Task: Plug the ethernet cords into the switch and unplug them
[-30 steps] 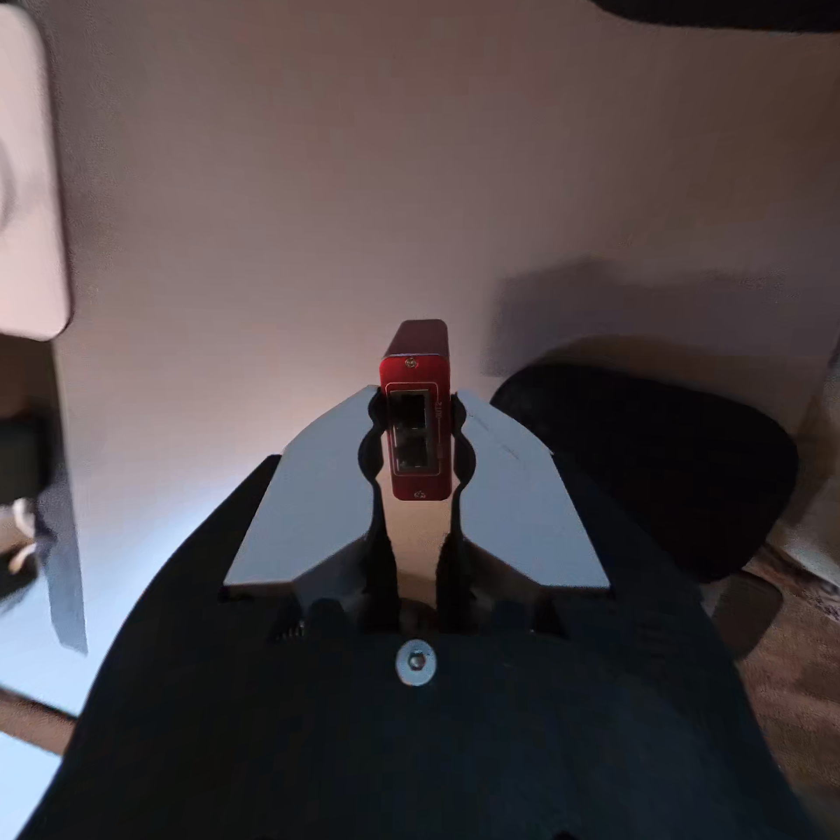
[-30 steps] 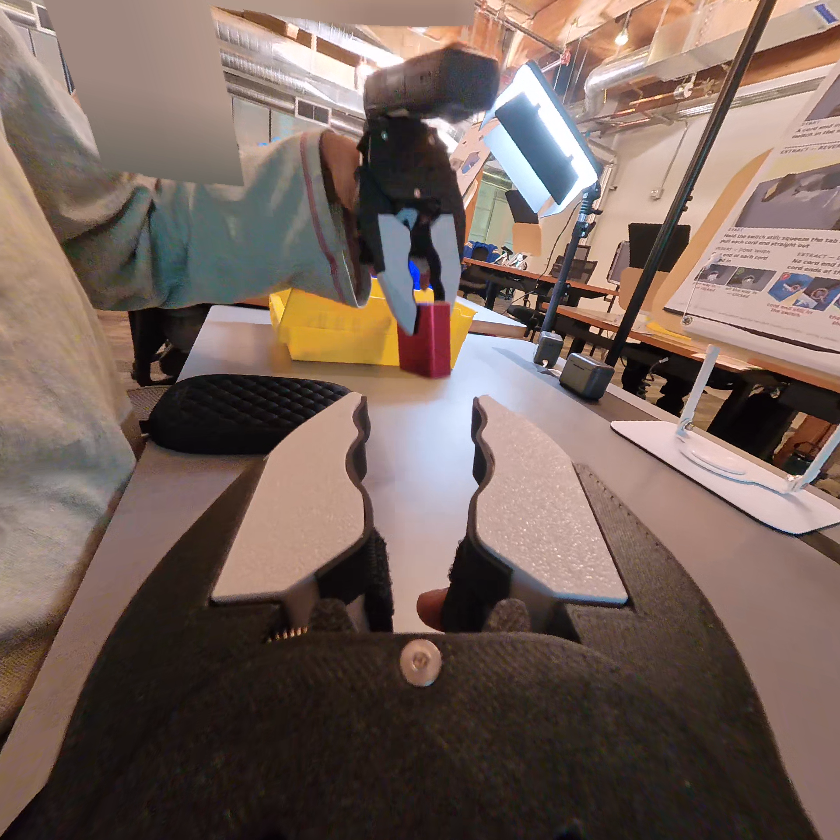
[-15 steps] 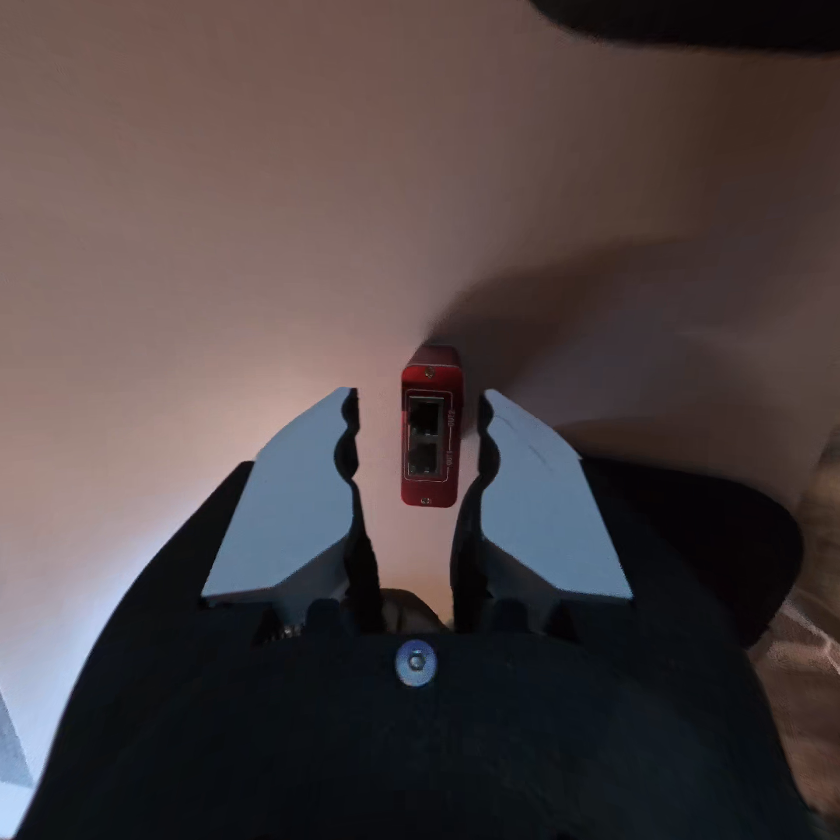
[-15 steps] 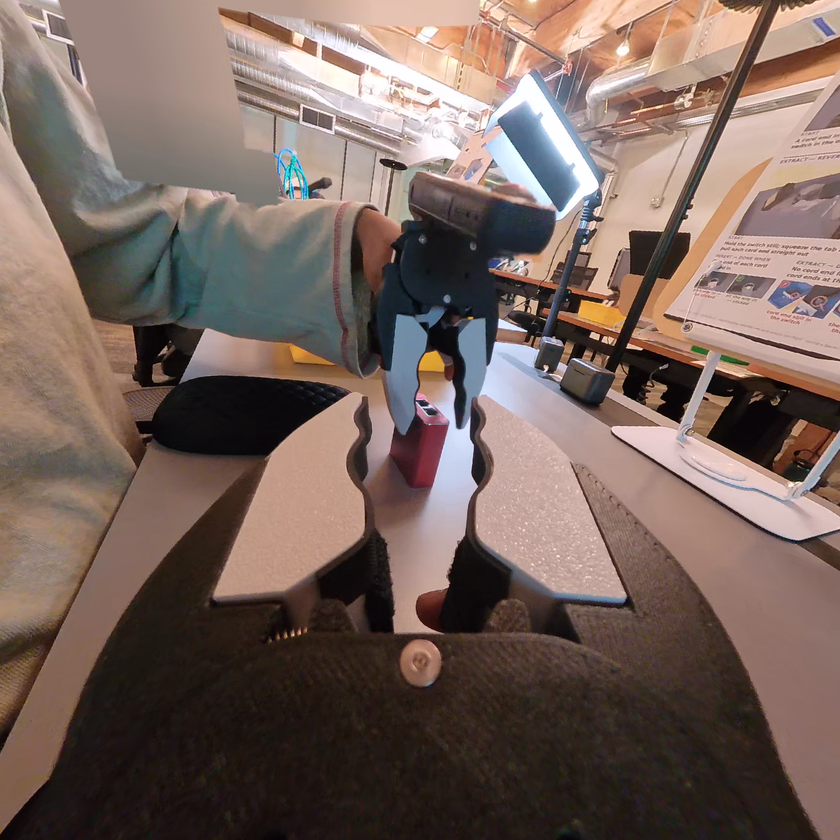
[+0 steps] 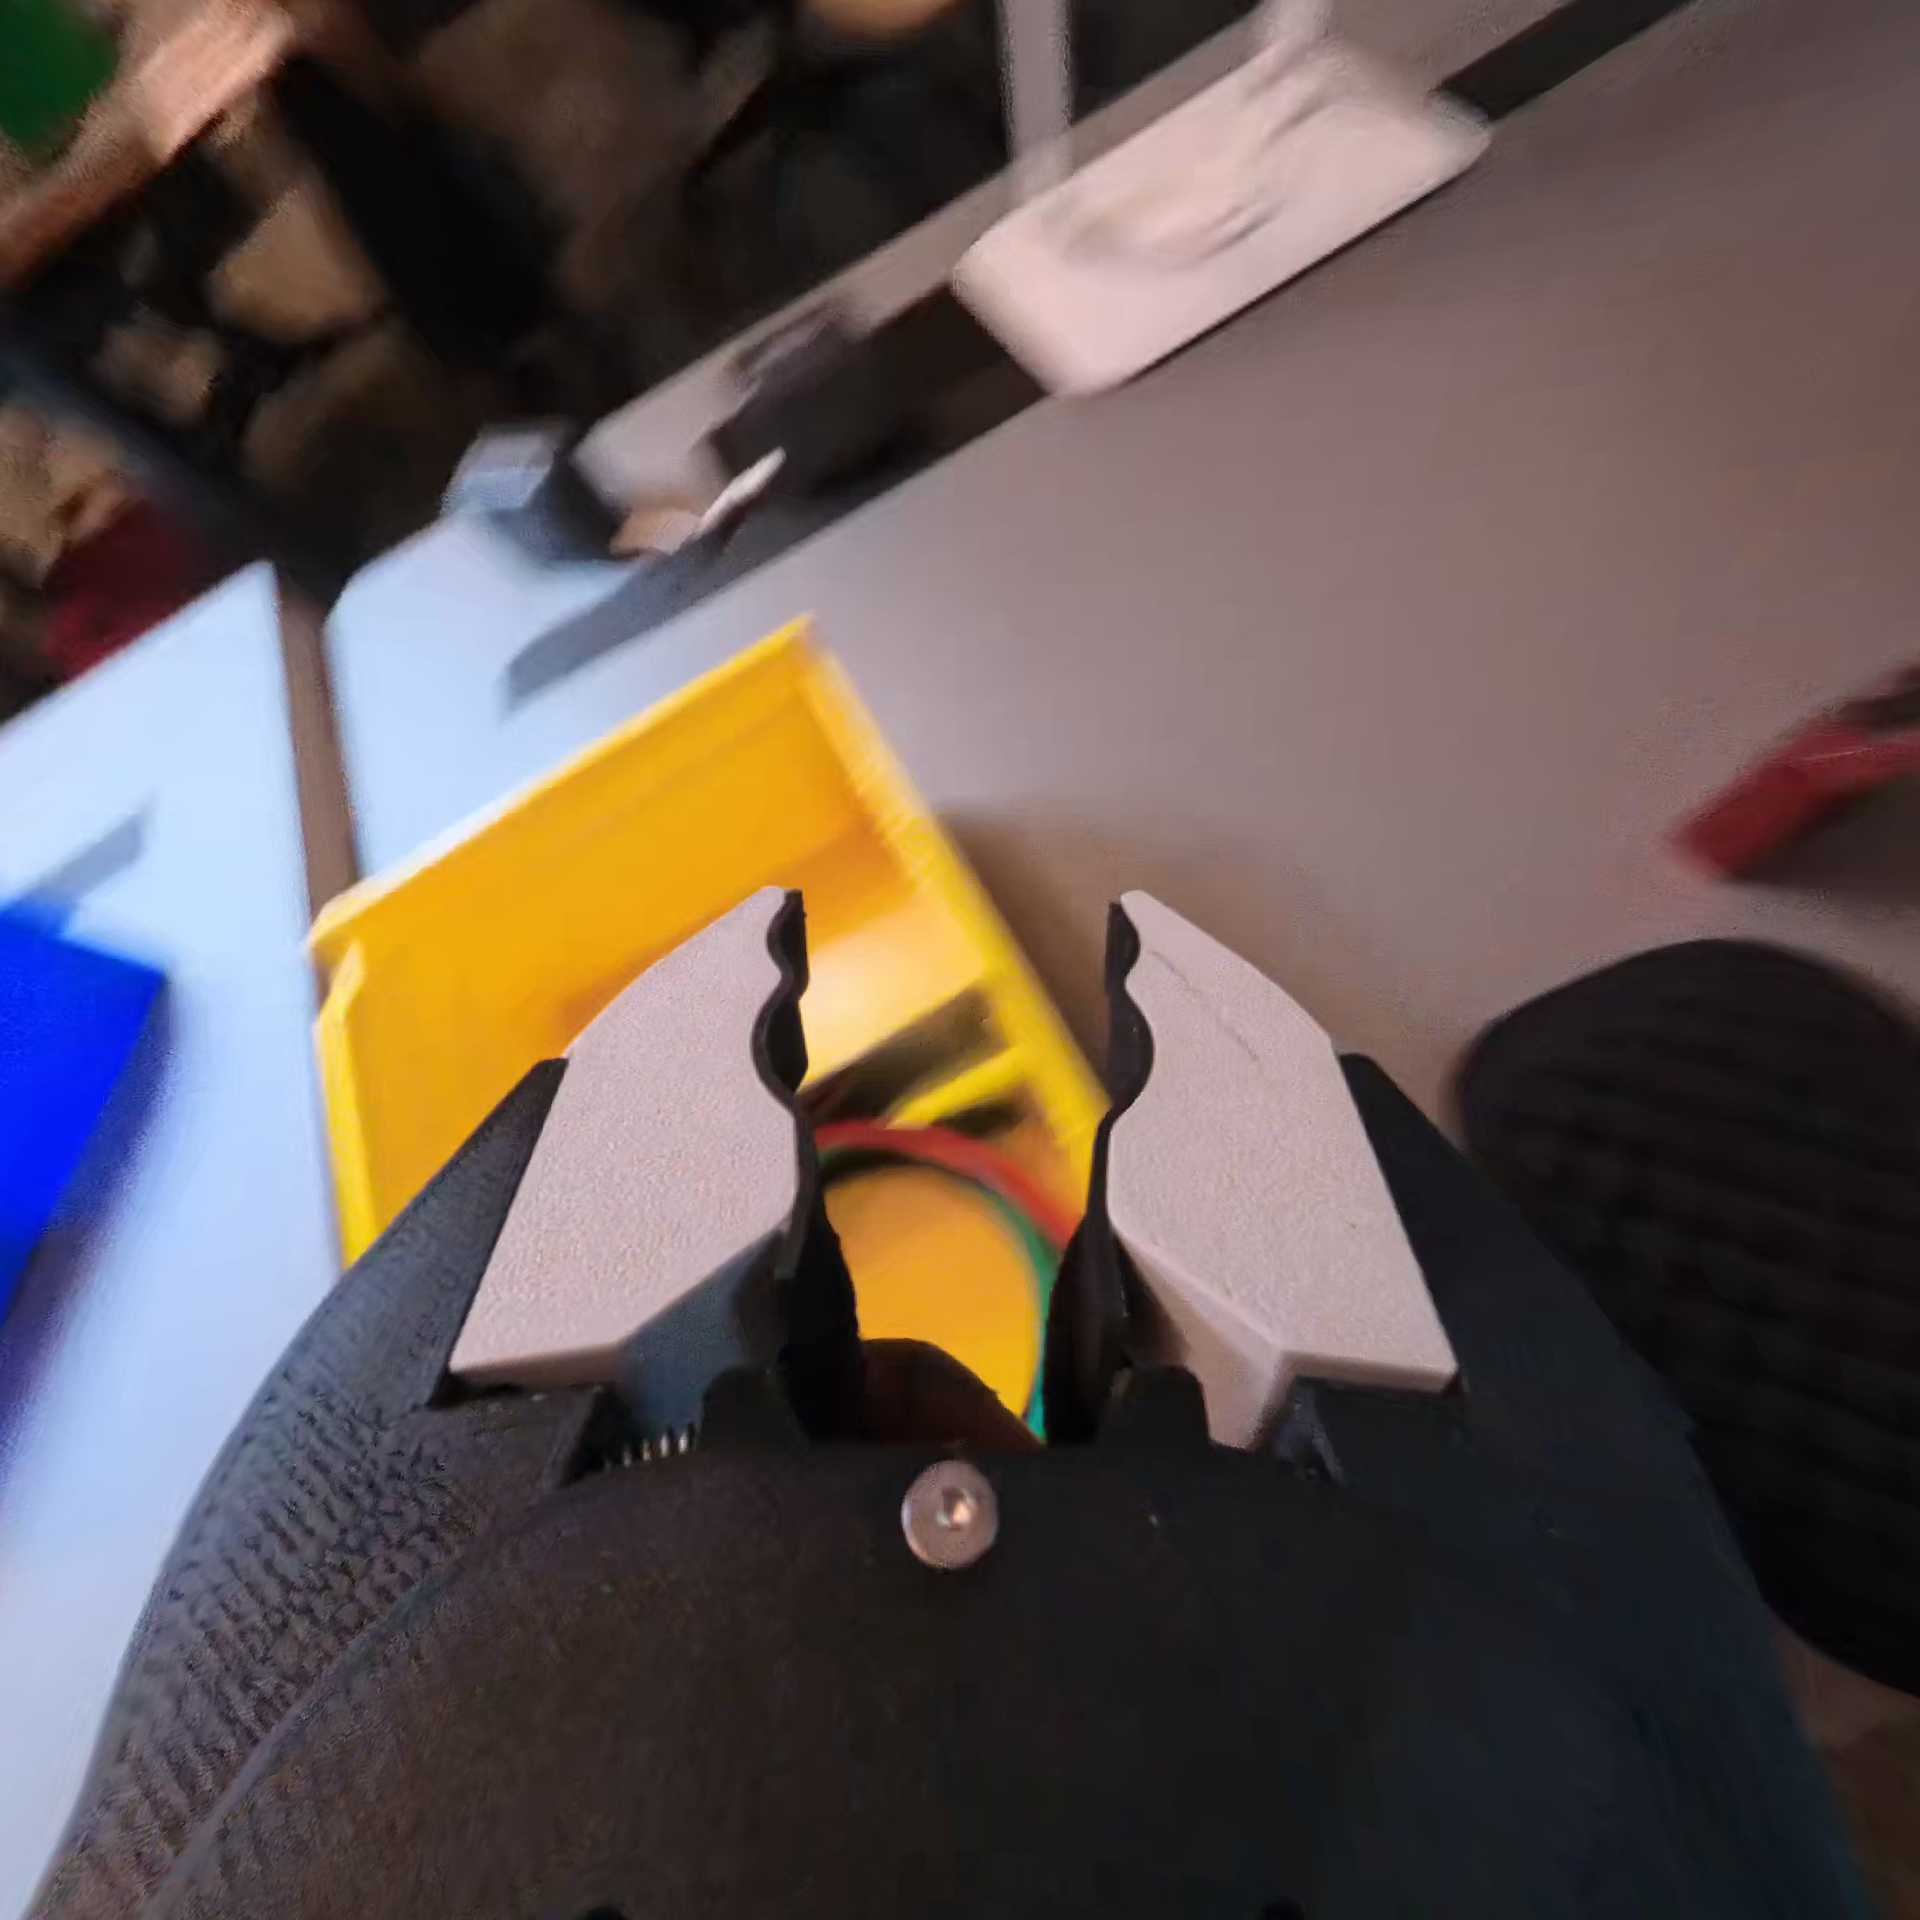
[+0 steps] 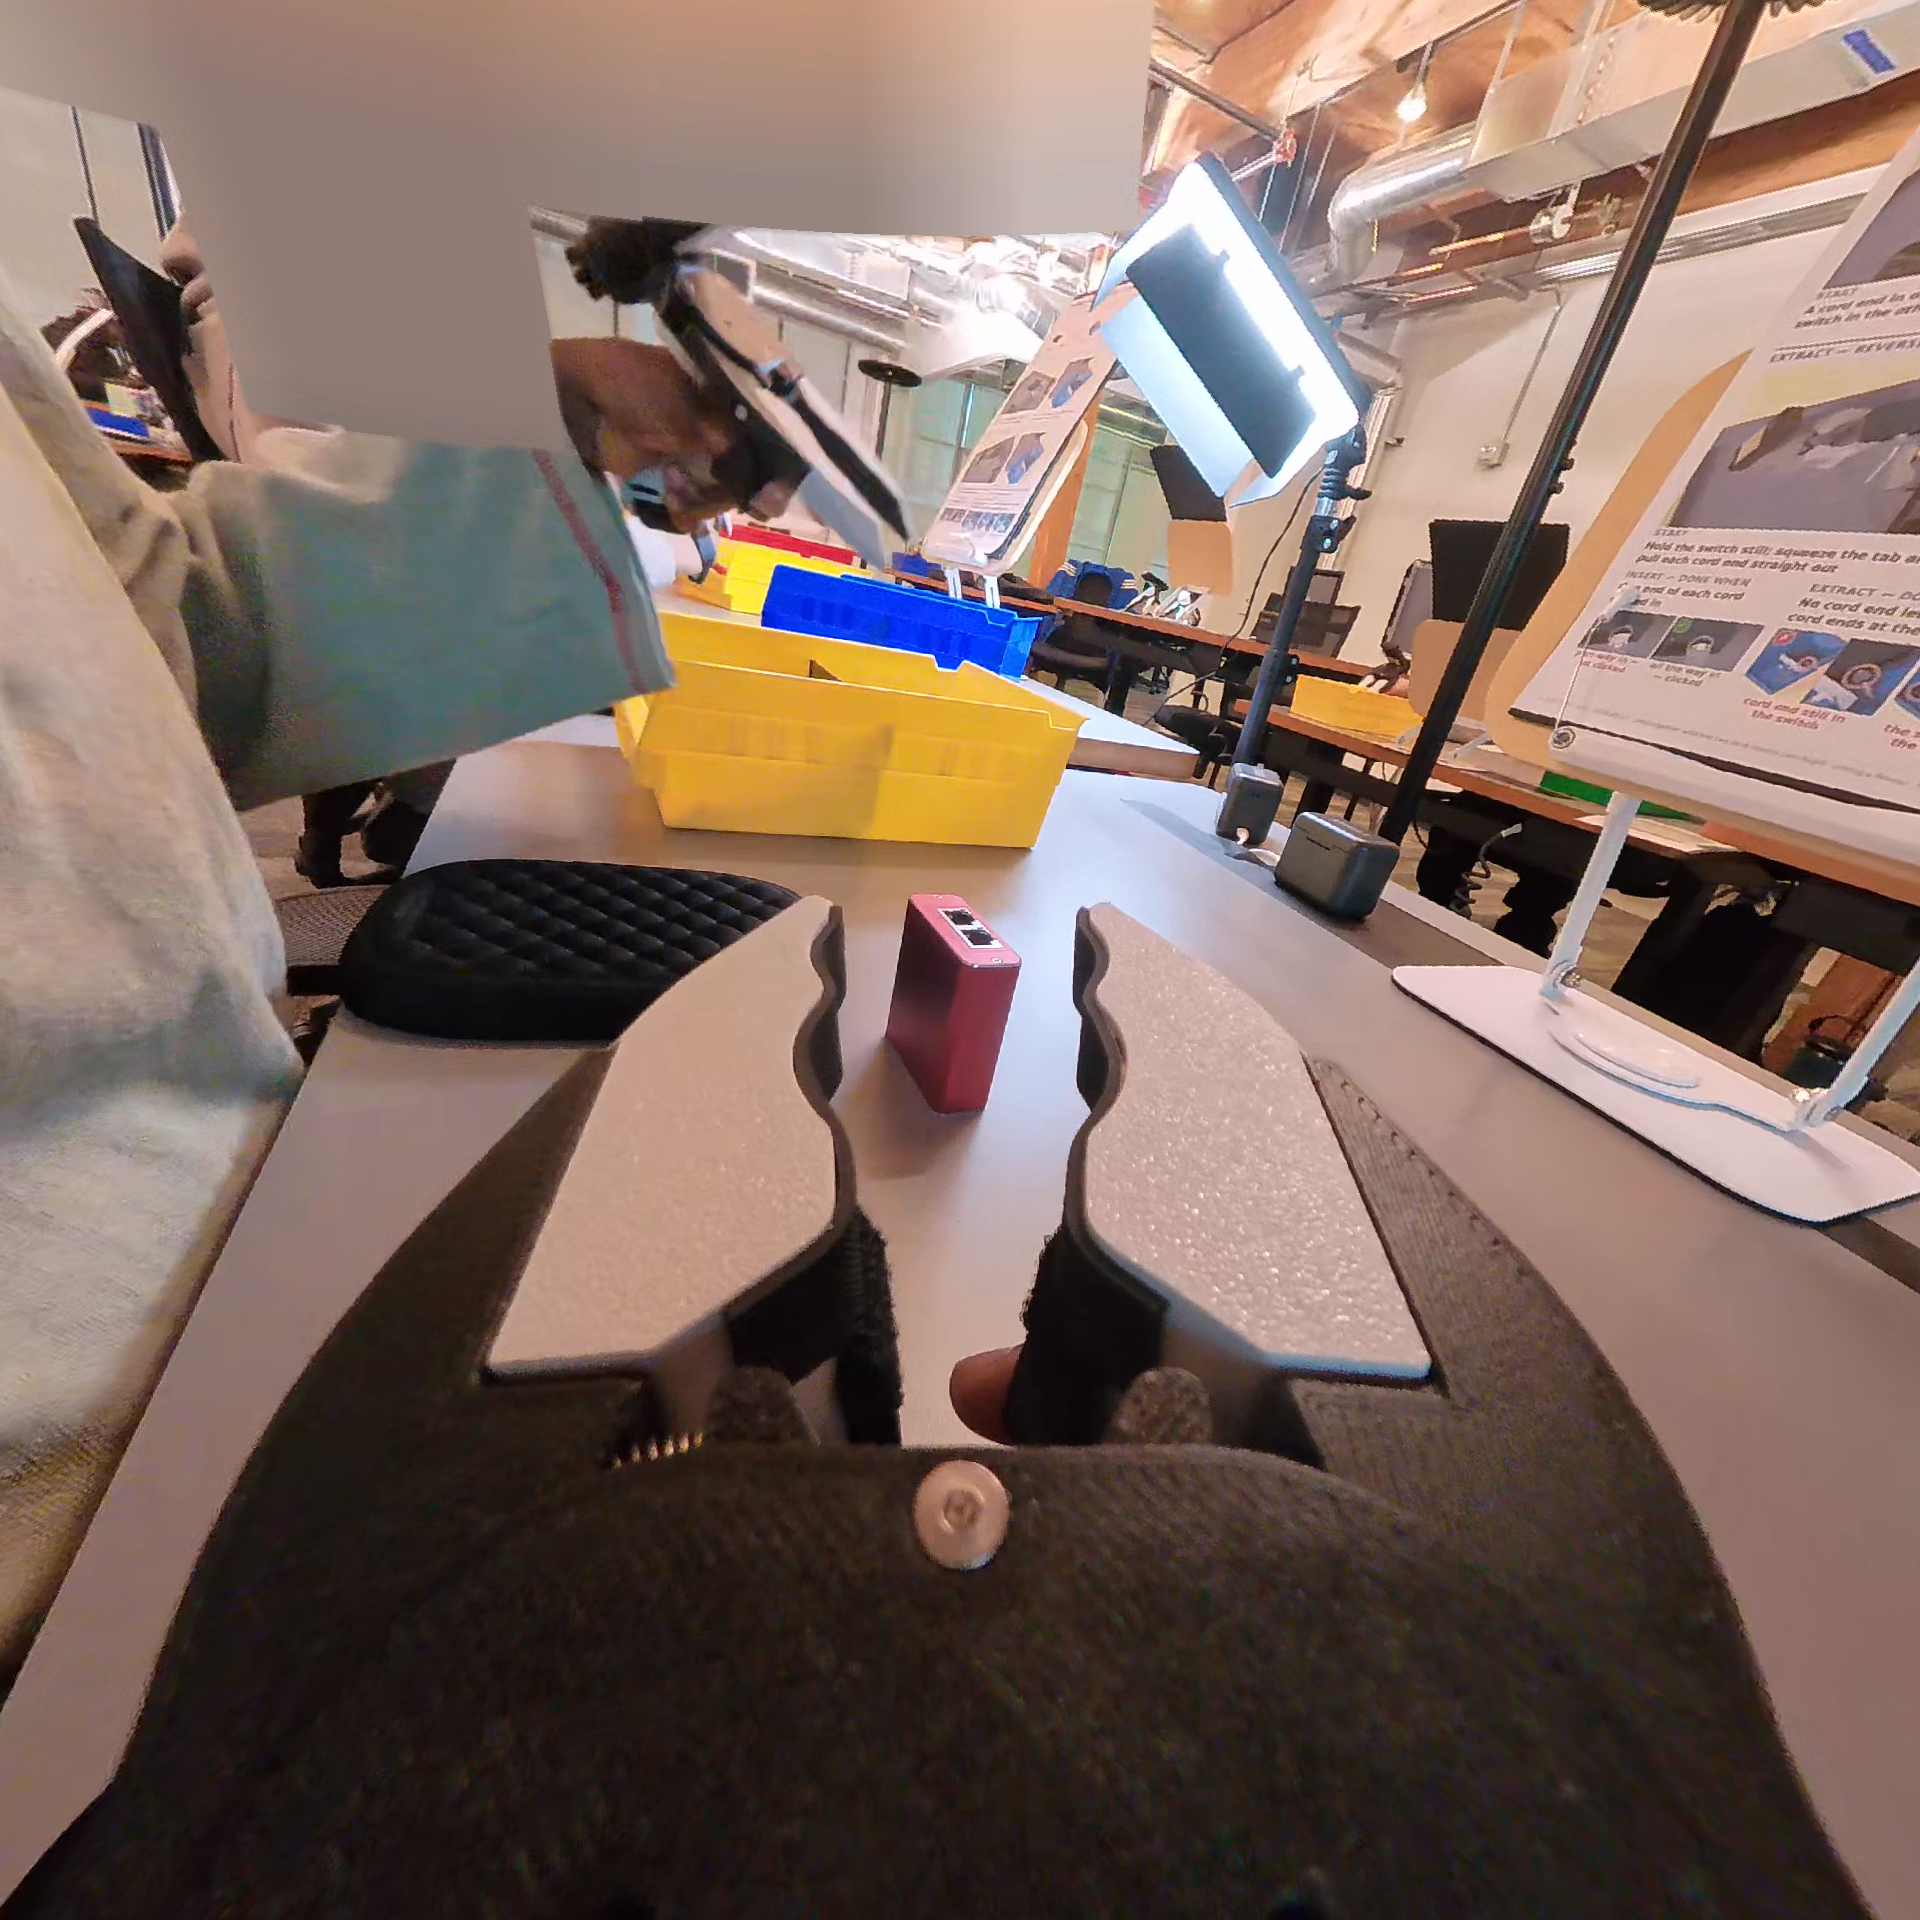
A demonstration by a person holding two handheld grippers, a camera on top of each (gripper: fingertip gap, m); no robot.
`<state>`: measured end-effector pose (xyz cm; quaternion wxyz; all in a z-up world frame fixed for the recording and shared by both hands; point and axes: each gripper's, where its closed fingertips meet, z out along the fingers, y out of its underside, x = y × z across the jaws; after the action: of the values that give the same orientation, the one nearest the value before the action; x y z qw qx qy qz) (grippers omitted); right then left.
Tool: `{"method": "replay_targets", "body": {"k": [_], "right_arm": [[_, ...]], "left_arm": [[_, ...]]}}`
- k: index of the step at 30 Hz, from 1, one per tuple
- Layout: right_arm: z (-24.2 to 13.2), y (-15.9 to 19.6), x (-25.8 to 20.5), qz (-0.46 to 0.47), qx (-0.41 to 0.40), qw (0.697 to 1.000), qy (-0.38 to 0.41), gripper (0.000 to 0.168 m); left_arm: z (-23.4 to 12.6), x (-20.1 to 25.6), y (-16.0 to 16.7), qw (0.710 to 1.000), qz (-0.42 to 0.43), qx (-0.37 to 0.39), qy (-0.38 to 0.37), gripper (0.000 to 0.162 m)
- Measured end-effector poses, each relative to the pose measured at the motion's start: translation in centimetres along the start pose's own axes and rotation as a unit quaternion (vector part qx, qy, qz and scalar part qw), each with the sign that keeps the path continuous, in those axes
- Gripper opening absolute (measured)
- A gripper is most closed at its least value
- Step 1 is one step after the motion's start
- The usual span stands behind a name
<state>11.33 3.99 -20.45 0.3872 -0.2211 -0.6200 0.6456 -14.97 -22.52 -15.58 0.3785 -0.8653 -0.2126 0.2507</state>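
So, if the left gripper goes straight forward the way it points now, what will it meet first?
Most likely the yellow bin: the open left gripper aims into it, where coiled cords lie. The view is blurred, so depth is uncertain.

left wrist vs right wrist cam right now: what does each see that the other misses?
Left wrist only: the inside of the yellow bin, with red and green cords coiled in it, seen between the open left tongs.

Right wrist only: the two ports on top of the red switch, which stands upright on the table just beyond the open, empty right tongs; also the light panel and the instruction board.

Both: bin, switch (a red blur at the left view's edge), black padded rest, white stand base.
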Motion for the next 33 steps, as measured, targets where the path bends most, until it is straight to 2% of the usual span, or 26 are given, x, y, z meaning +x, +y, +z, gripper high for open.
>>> {"method": "replay_targets", "body": {"k": [2, 4, 8, 12, 19, 21, 24, 25, 29, 33], "right_arm": [[0.1, 0.1, 0.0, 0.001, -0.004, 1.0, 0.0, 0.042], [0.1, 0.2, 0.0, 0.002, -0.008, 1.0, 0.0, 0.042], [0.2, 0.3, 0.1, 0.001, -0.013, 1.0, 0.004, 0.042], [0.3, 0.5, 0.2, 0.002, -0.019, 1.0, 0.006, 0.041], [0.4, 0.6, 0.2, 0.003, -0.024, 1.0, 0.007, 0.041], [0.4, 0.6, 0.2, 0.004, -0.024, 1.0, 0.008, 0.041], [0.4, 0.6, 0.3, 0.007, -0.023, 1.0, 0.007, 0.041], [0.4, 0.6, 0.3, 0.007, -0.022, 1.0, 0.008, 0.041], [0.3, 0.5, 0.2, 0.005, -0.019, 1.0, 0.008, 0.041], [0.3, 0.5, 0.2, 0.005, -0.019, 1.0, 0.007, 0.041]], "left_arm": [[-0.3, -5.4, 4.9, 0.994, -0.06, -0.061, -0.071, 0.055], [-0.1, -8.1, 8.5, 0.987, -0.092, -0.094, -0.092, 0.053], [1.4, -9.5, 13.6, 0.978, -0.075, -0.169, -0.098, 0.049], [2.7, -9.1, 15.9, 0.972, -0.085, -0.206, -0.077, 0.04], [3.8, -9.2, 17.2, 0.967, -0.075, -0.232, -0.078, 0.033], [4.1, -9.1, 17.4, 0.966, -0.078, -0.232, -0.08, 0.028], [4.1, -9.0, 17.5, 0.968, -0.078, -0.225, -0.079, 0.008], [4.0, -9.0, 17.2, 0.97, -0.076, -0.217, -0.082, 0.007], [1.9, -9.2, 14.1, 0.981, -0.074, -0.148, -0.104, 0.006], [-1.9, -9.9, 9.3, 0.984, -0.06, -0.057, -0.157, 0.005]]}}
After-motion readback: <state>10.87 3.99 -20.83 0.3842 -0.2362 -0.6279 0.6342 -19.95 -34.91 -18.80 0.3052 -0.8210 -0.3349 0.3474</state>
